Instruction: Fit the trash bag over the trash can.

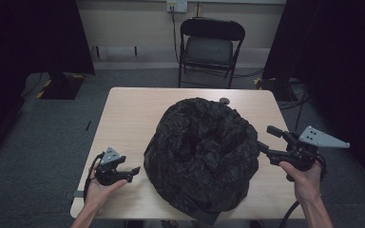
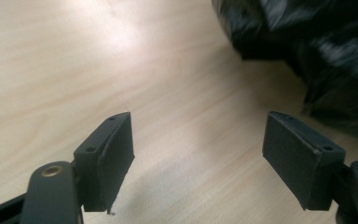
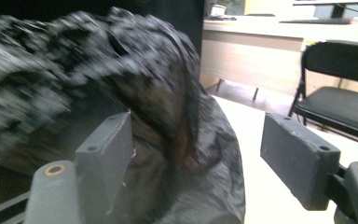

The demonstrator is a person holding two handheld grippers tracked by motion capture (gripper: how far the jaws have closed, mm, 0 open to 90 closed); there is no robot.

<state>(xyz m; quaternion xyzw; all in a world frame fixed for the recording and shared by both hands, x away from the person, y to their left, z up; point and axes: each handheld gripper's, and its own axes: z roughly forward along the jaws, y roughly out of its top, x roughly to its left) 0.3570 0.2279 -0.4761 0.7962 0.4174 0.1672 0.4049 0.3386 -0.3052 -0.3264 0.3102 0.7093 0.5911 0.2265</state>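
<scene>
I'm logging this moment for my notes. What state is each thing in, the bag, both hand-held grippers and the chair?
Black plastic bag: crumpled into a puffed heap on the table, mouth sagging open on top.
Left hand-held gripper: open, nothing between its jaws, low over bare tabletop beside the bag.
Right hand-held gripper: open, jaws either side of a fold of the bag, pads not pressing.
Folding chair: unfolded, unoccupied, behind the table.

Open claw point(image 3: 198, 158), crumpled black bag point(image 3: 121, 93), folding chair point(image 3: 340, 88) behind
</scene>
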